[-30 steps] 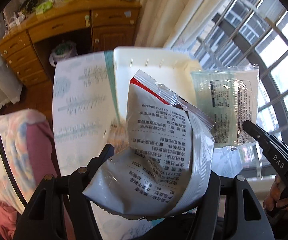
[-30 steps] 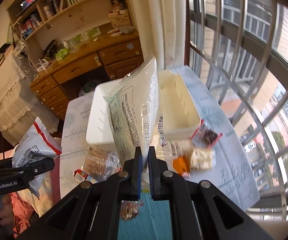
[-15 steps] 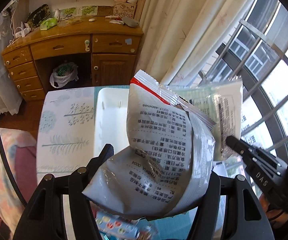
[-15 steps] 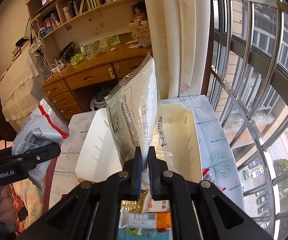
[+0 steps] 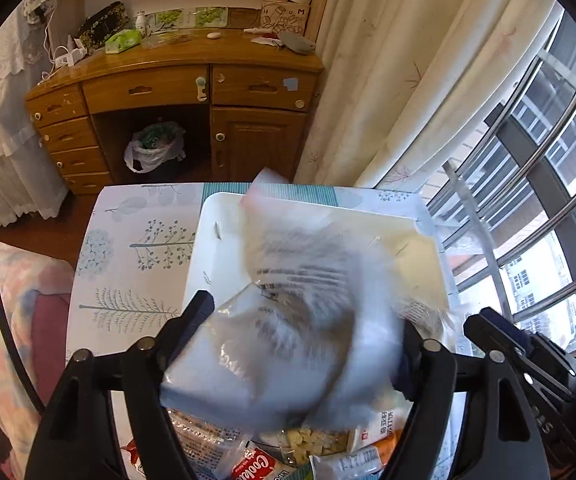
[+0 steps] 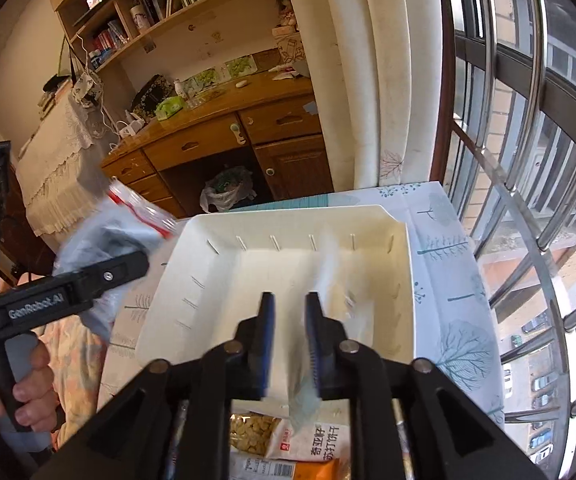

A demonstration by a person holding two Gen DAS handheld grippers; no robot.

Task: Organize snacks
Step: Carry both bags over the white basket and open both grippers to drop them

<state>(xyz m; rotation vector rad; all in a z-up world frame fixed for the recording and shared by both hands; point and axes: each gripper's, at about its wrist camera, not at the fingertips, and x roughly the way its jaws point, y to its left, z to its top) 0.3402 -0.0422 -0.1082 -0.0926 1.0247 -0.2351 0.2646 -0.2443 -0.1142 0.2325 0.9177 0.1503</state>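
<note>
Bin (image 6: 368,220): white, on tabletop (image 6: 440,264), window rail close at its right.
Left hand-held gripper (image 5: 304,320): jaws just widened, blurred grey bag (image 5: 288,320) loose between them.
Right hand-held gripper (image 6: 290,308): just parted, pale packet (image 6: 328,272) slipping free over the bin.

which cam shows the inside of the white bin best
The right wrist view: the white bin lies open ahead, floor and slotted walls visible. In the left wrist view a blurred snack bag between the fingers covers most of it, leaving only rim and corners.

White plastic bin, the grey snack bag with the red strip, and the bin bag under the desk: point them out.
White plastic bin (image 6: 248,276): right wrist view, bare floor.
Grey snack bag with red strip (image 6: 104,240): right wrist view, crumpled body.
Bin bag under the wooden desk (image 5: 152,152): left wrist view, white plastic side.
</note>
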